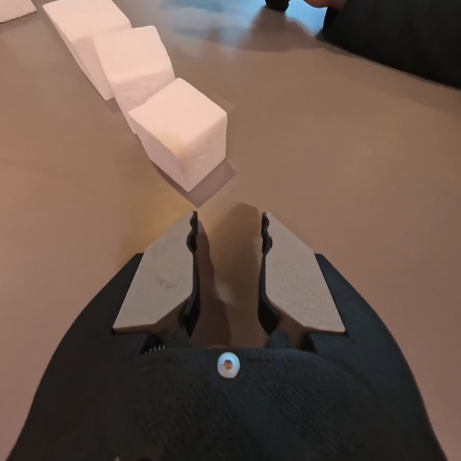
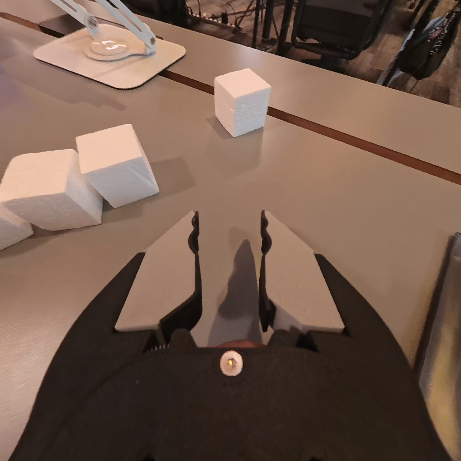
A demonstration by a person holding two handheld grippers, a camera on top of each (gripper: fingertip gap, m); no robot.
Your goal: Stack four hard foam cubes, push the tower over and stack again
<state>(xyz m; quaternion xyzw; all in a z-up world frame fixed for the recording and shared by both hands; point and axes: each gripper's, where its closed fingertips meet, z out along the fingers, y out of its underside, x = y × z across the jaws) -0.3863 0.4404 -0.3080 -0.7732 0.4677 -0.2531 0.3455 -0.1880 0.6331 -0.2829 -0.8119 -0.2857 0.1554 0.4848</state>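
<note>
Three white foam cubes lie toppled in a leaning row on the brown table. In the left wrist view the nearest cube (image 1: 182, 134) rests against the middle cube (image 1: 134, 67) and the far cube (image 1: 84, 32). My left gripper (image 1: 229, 214) is open and empty, just short of the nearest cube. In the right wrist view a lone cube (image 2: 240, 102) stands upright ahead. Two leaning cubes (image 2: 114, 164) (image 2: 50, 189) and the edge of a third (image 2: 12, 229) lie to the left. My right gripper (image 2: 229, 214) is open and empty above the table.
A white stand base (image 2: 109, 55) with a jointed arm sits at the back left. A dark seam (image 2: 349, 139) crosses the table. A metal object (image 2: 444, 324) lies at the right edge. A corner of another white foam piece (image 1: 12, 10) shows top left. Dark fabric (image 1: 399, 37) is at the far right. Some 30 centimetres of space lies between my two pairs of fingers. From the left gripper's tips to the middle cube (image 1: 134, 67) is close to 12 centimetres. The right camera catches it too, in the right wrist view (image 2: 15, 173).
</note>
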